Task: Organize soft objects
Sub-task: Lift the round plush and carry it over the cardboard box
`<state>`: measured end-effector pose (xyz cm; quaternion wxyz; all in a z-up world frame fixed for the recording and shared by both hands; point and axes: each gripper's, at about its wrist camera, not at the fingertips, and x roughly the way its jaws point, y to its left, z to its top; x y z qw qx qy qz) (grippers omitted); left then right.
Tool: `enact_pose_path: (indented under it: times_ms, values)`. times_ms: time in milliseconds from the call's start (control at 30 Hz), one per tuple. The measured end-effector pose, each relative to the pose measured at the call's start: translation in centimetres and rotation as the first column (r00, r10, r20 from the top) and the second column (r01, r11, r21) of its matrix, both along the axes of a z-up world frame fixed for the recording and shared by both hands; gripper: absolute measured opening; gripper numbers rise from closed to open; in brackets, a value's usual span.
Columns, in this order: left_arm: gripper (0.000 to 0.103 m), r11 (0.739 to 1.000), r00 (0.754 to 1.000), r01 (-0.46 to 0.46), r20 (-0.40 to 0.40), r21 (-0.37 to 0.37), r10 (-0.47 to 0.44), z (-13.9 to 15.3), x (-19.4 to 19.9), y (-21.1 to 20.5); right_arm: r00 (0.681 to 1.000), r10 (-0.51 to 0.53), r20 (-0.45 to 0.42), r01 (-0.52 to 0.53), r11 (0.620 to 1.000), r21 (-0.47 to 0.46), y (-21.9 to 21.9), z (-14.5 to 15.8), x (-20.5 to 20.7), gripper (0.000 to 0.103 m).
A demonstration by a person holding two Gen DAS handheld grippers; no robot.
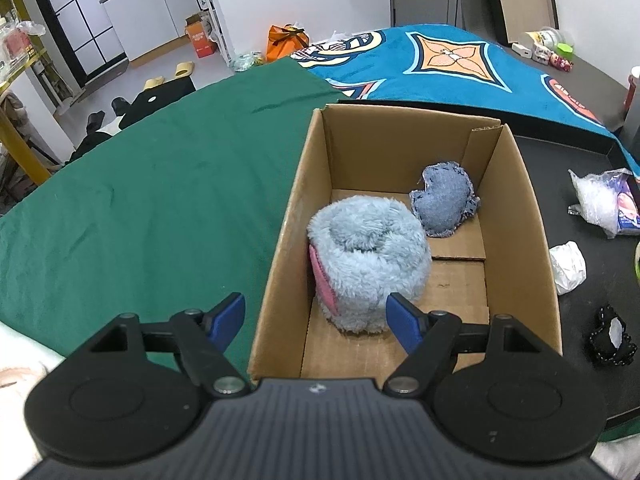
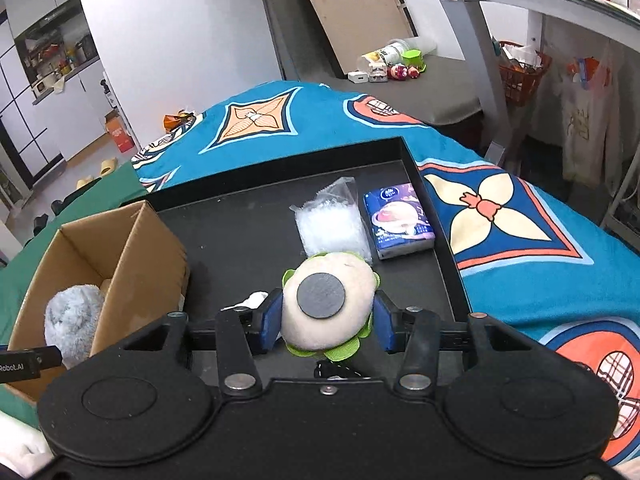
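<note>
- Over the green cloth [image 1: 160,184] at the far left, nothing of the task is lying; the cloth is spreading out beside the cardboard box [image 1: 288,216].
- Straddling the box's near left wall, the left tongs [image 1: 316,320] are hanging spread wide and gripping nothing, one blue finger outside the box over the green cloth, the other inside it, in front of the fluffy blue plush [image 1: 368,264].
- Inside the box, the fluffy blue plush is sitting against the left wall near the front, showing a pink patch on its left side, and a small denim pillow [image 1: 444,200] is resting just behind it toward the back right corner.
- Right of the box, the black tray [image 2: 436,200] is carrying a crumpled white wad [image 1: 568,266], a black and white object [image 1: 610,338], a clear plastic bag [image 2: 332,220] and a blue tissue pack [image 2: 400,224], the bag and pack lying side by side.
- Above the tray, the right tongs [image 2: 326,318] are clamping a cream round plush [image 2: 326,308] with green frills and a dark grey disc on its face, both blue pads pressing its sides.
- Further right, the patterned blue blanket [image 2: 520,272] is draping around the tray.
</note>
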<state>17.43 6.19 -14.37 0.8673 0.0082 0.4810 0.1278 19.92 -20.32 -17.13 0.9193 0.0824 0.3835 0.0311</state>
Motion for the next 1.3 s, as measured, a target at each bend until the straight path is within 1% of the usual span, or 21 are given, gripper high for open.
enact_pose_path:
  times_ms: [233, 500, 800, 1033, 1100, 1200, 1267, 1300]
  values:
    - [0.076, 1.0, 1.0, -0.003, 0.013, -0.029, 0.003, 0.0, -0.4, 0.7, 1.0, 0.014, 0.021, -0.014, 1.0, -0.011, 0.8, 1.0, -0.2, 0.046]
    - [0.076, 0.998, 0.999, -0.012, 0.032, -0.065, 0.014, 0.1, -0.7, 1.5, 0.997, 0.055, 0.045, -0.054, 0.998, -0.029, 3.0, 2.2, -0.2, 0.046]
    - [0.076, 0.996, 0.997, -0.026, 0.064, -0.087, 0.031, 0.5, -1.2, 2.1, 0.989, 0.125, 0.083, -0.122, 0.992, -0.039, 6.4, 4.4, -0.2, 0.046]
    - [0.073, 0.991, 0.996, -0.022, 0.085, -0.132, 0.033, 0.4, -1.6, 2.7, 0.975, 0.2, 0.095, -0.195, 0.979, -0.058, 9.5, 5.4, -0.3, 0.046]
    - [0.07, 0.99, 0.995, -0.026, 0.093, -0.141, 0.039, 0.3, -1.7, 3.0, 0.972, 0.216, 0.096, -0.21, 0.976, -0.063, 10.4, 5.5, -0.3, 0.046]
    - [0.064, 0.987, 0.994, -0.031, 0.095, -0.159, 0.047, 0.0, -1.8, 3.4, 0.967, 0.237, 0.093, -0.231, 0.971, -0.068, 11.3, 5.5, -0.3, 0.046]
    - [0.055, 0.984, 0.994, -0.039, 0.092, -0.174, 0.055, -0.2, -1.9, 3.7, 0.964, 0.247, 0.096, -0.24, 0.968, -0.076, 11.9, 5.5, -0.3, 0.046]
    - [0.053, 0.983, 0.994, -0.042, 0.089, -0.18, 0.059, -0.3, -1.9, 3.8, 0.963, 0.252, 0.098, -0.244, 0.966, -0.083, 12.3, 5.6, -0.3, 0.046]
